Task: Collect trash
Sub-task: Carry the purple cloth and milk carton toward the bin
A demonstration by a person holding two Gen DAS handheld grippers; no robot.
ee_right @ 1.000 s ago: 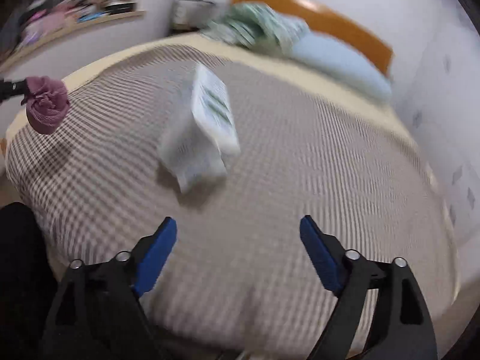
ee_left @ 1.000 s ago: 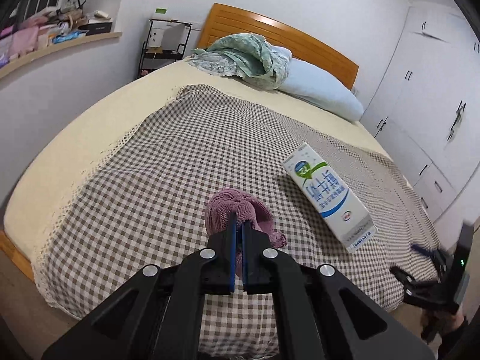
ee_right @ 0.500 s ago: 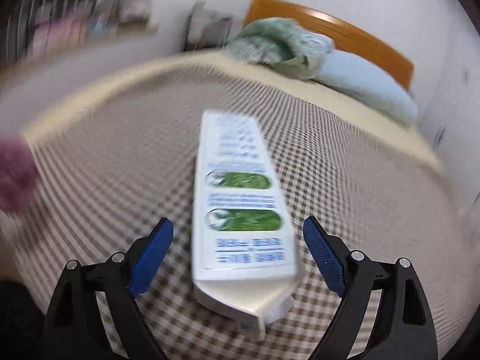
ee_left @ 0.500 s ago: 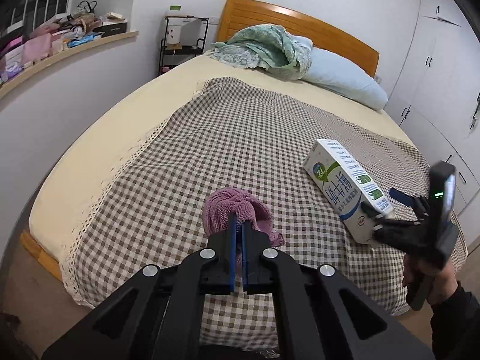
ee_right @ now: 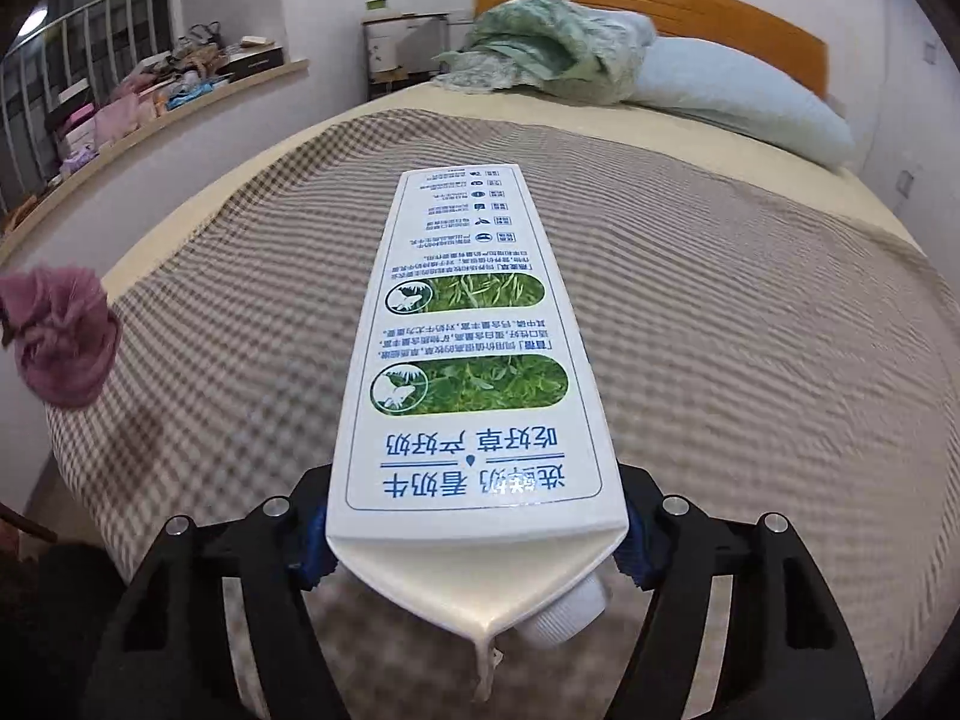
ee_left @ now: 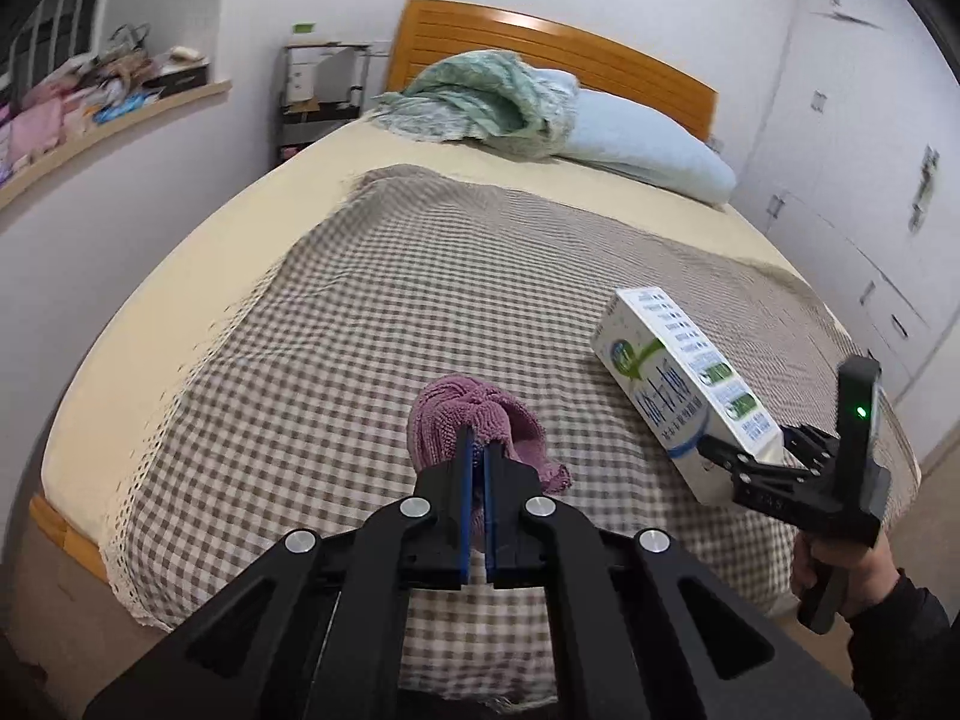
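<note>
My left gripper (ee_left: 474,450) is shut on a crumpled purple cloth (ee_left: 474,414) and holds it above the checked blanket (ee_left: 360,324). The cloth also shows in the right wrist view (ee_right: 60,342) at the far left. A white milk carton (ee_left: 684,390) with green and blue print lies on the blanket at the right. My right gripper (ee_right: 474,534) has its blue pads against both sides of the carton (ee_right: 474,348) at its capped end; the cap (ee_right: 564,612) points toward me. The right gripper (ee_left: 750,462) also shows in the left wrist view at the carton's near end.
The bed has a wooden headboard (ee_left: 558,54), a blue pillow (ee_left: 642,150) and a green bundle of fabric (ee_left: 486,102) at the far end. A cluttered shelf (ee_left: 90,114) runs along the left wall. White wardrobes (ee_left: 870,180) stand at the right. A small rack (ee_left: 318,96) stands beside the headboard.
My right gripper has moved forward to the carton and closed on its capped end. My left gripper has kept hold of the purple cloth, nearly still.
</note>
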